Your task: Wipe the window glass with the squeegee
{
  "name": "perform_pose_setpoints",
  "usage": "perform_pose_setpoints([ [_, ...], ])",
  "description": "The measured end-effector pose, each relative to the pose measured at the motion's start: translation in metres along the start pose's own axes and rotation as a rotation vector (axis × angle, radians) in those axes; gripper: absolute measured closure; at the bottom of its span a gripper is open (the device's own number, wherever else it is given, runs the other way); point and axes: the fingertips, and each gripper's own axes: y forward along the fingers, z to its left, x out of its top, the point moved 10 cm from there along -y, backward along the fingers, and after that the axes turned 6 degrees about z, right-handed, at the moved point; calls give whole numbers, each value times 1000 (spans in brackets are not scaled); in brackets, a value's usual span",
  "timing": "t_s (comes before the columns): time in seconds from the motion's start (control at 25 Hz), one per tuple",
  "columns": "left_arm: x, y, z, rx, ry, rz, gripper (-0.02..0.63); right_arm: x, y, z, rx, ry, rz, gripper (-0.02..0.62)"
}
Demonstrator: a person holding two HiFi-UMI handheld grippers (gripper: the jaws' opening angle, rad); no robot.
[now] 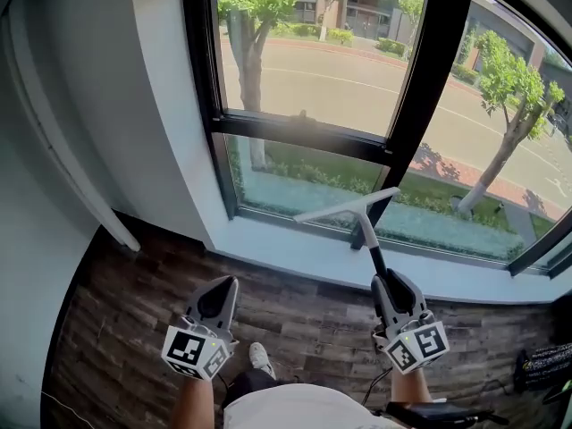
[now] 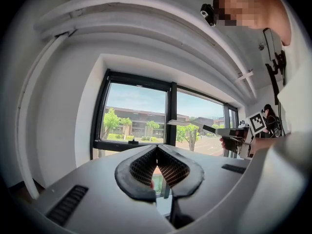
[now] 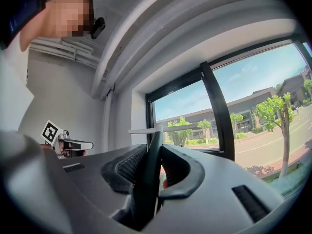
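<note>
The squeegee has a white blade [image 1: 347, 206] on a black handle [image 1: 377, 259]. My right gripper [image 1: 386, 281] is shut on that handle. The blade is held up in front of the lower window glass [image 1: 295, 181], near the black centre post [image 1: 420, 88]; I cannot tell whether it touches the pane. In the right gripper view the handle [image 3: 148, 174] runs up between the jaws to the blade [image 3: 145, 130]. My left gripper [image 1: 217, 295] hangs low over the floor, shut with nothing in it; its pads [image 2: 146, 165] meet. It sees the squeegee [image 2: 191, 124] off to its right.
A white sill [image 1: 295, 253] runs under the black-framed window. Below is dark wood flooring [image 1: 134, 329], with the person's shoe [image 1: 261, 357] between the grippers. A white pipe [image 1: 76, 181] slants down the left wall. A dark object [image 1: 545, 363] lies at the far right.
</note>
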Motion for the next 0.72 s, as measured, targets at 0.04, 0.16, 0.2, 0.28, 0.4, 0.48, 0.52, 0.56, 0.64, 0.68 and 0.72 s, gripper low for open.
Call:
perform_pose_setpoints([
  [0.04, 0, 5, 14, -4, -3, -2, 588, 1, 14, 3, -3, -1, -2, 495],
  [0.16, 2, 19, 56, -21, -9, -5, 588, 5, 56, 14, -20, -11, -6, 495],
  [0.2, 4, 23, 71, -27, -7, -5, 588, 7, 70, 19, -29, -12, -8, 495],
  [0.28, 8, 31, 98, -43, -6, -2, 588, 13, 95, 27, -52, -15, -14, 495],
  [0.4, 11, 42, 135, -68, -21, -4, 588, 17, 125, 38, -91, -34, -21, 495],
  [0.48, 9, 49, 156, -74, -39, -3, 588, 15, 140, 45, -109, -38, -13, 495],
  [0.52, 8, 52, 163, -80, -51, -4, 588, 14, 146, 46, -115, -41, -4, 494],
  [0.56, 7, 55, 168, -91, -63, -4, 589, 13, 150, 47, -120, -44, 3, 495],
  [0.64, 2, 61, 174, -120, -79, -2, 588, 11, 156, 47, -135, -41, 8, 494],
  [0.68, 0, 65, 177, -132, -84, 4, 588, 10, 161, 46, -144, -34, 7, 495],
  [0.72, -2, 70, 181, -142, -88, 11, 588, 10, 166, 45, -152, -26, 5, 495],
])
